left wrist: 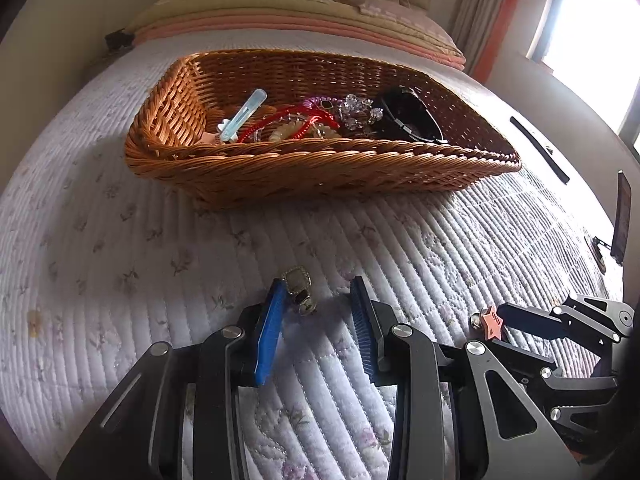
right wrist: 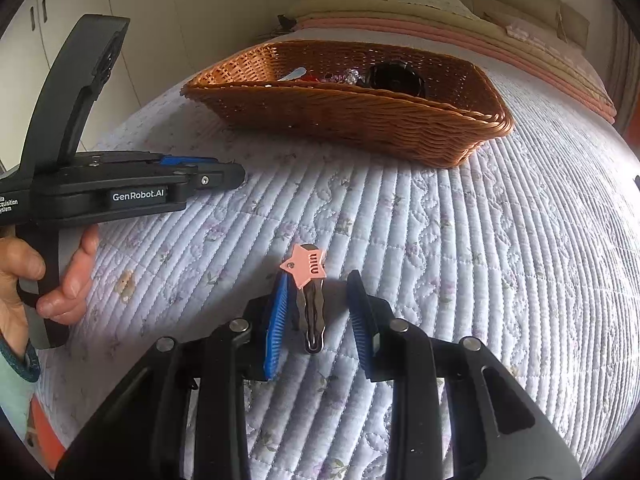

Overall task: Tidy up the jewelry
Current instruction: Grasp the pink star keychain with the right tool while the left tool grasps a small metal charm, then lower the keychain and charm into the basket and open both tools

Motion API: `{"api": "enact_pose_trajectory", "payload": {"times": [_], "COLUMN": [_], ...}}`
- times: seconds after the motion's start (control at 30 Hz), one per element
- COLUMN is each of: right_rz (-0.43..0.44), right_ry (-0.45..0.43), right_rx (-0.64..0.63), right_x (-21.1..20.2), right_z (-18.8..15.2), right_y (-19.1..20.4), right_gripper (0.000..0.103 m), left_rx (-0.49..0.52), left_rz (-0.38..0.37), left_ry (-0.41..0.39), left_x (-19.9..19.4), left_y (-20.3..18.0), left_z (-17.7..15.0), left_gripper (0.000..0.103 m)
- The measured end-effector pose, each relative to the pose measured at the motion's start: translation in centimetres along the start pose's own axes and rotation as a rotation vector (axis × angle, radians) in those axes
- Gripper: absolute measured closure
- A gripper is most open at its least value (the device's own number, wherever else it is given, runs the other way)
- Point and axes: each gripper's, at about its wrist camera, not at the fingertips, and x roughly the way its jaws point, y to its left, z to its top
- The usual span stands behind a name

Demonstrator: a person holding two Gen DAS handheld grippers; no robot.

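A small gold, stone-rimmed jewelry piece (left wrist: 298,288) lies on the quilt between my left gripper's (left wrist: 318,285) blue pads, close against the left one; the jaws stand open. In the right wrist view a metal hair clip with a pink star (right wrist: 306,268) lies between my right gripper's (right wrist: 319,278) pads, beside the left pad with a gap to the right one; the jaws stand open. The star clip (left wrist: 492,322) also shows at the right gripper's (left wrist: 506,314) tip. Behind stands a wicker basket (left wrist: 320,152) holding a clear clip (left wrist: 244,116), red beads (left wrist: 288,120), crystals (left wrist: 358,112) and a black piece (left wrist: 408,114).
The quilted bedspread (right wrist: 480,240) is the work surface. Folded blankets and pillows (left wrist: 300,12) lie behind the basket. A black strip (left wrist: 536,148) and a dark upright object (left wrist: 622,216) are at the bed's right edge. A hand (right wrist: 68,276) holds the left gripper (right wrist: 224,176).
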Motion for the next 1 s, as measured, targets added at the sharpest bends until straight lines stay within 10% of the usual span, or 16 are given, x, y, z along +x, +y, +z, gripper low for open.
{"api": "enact_pose_trajectory", "payload": {"times": [0.37, 0.5, 1.0], "right_rz": [0.018, 0.004, 0.027], "right_ry": [-0.011, -0.023, -0.102], "right_rx": [0.001, -0.013, 0.029], "right_x": [-0.2, -0.4, -2.3], "right_z": [-0.4, -0.5, -0.8], "right_y": [-0.3, 0.0, -0.5], "right_gripper": [0.088, 0.089, 0.089], "left_rx": [-0.006, 0.041, 0.071], "left_rz": [0.052, 0.082, 0.072], "left_ry": [-0.006, -0.016, -0.128], "left_x": [-0.2, -0.2, -3.4], "left_y": [-0.1, -1.0, -2.2], "left_z": [-0.2, -0.4, -1.6], "left_gripper": [0.072, 0.095, 0.096]}}
